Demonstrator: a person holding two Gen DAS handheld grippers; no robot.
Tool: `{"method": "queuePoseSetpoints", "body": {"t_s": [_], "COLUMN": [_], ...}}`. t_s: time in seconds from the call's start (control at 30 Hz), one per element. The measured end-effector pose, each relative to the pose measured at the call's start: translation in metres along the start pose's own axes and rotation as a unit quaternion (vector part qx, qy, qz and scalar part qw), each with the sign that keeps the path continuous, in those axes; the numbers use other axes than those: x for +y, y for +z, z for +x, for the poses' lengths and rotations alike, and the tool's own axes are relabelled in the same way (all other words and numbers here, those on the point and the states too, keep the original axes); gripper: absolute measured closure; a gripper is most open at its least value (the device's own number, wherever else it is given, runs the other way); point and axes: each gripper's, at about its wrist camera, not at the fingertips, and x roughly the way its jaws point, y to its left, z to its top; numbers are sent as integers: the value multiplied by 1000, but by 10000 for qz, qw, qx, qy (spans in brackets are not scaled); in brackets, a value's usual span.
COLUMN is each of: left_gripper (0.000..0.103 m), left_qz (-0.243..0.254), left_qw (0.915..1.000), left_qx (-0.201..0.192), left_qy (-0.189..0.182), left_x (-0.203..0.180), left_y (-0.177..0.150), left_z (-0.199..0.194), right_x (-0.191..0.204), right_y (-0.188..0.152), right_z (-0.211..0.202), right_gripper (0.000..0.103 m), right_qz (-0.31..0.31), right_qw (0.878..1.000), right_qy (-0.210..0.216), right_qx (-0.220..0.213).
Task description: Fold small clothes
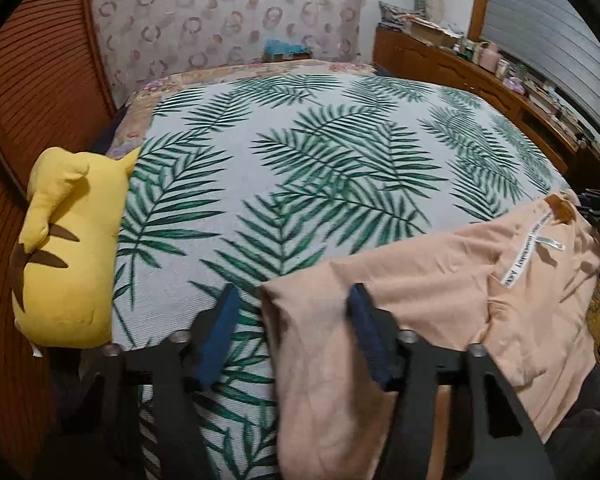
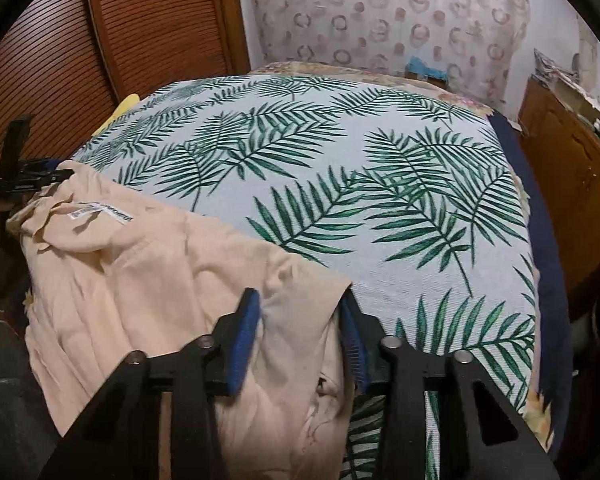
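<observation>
My left gripper (image 1: 294,332) and right gripper (image 2: 300,340) each straddle a corner of the peach garment (image 2: 148,276), jaws partly spread; I cannot tell if they pinch. It drapes unfolded over the leaf-print bedspread's (image 2: 340,160) near edge; folding looks barely begun.

Left gripper (image 1: 292,320) over near edge of palm-leaf bedspread (image 1: 300,152), blue pads (image 1: 216,340) straddling corner of peach garment (image 1: 420,300), not visibly pinching it. White label (image 1: 520,256) showing. Yellow plush toy (image 1: 64,248) sitting off left.
</observation>
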Motion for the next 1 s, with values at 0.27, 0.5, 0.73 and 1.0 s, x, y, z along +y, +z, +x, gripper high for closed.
{"method": "queuePoseSetpoints", "body": {"t_s": [0.27,0.5,0.73,1.0], "left_gripper": [92,94,94,94], "left_qz": [-206,-343,48,334], "left_qw": [9989,9863,9619,9304], "left_qx": [-248,-1462,-2669,-3643], "left_qy": [-331,-689,-596,-218], "left_x": [-12,-43,-74,-85], "left_y": [-3,2,40,85], "left_z": [-20,-130,-247,-348], "right_x": [13,38,60,85], "right_y": [-2,16,50,91], "right_z": [-10,-99,-208,-329], "right_gripper": [91,92,93,93], "right_qz": [-37,-13,-302,-753], "right_qw": [9996,9938,9780,9472], "right_qy": [233,125,220,111], "right_qx": [-164,-1100,-2051,-3114]}}
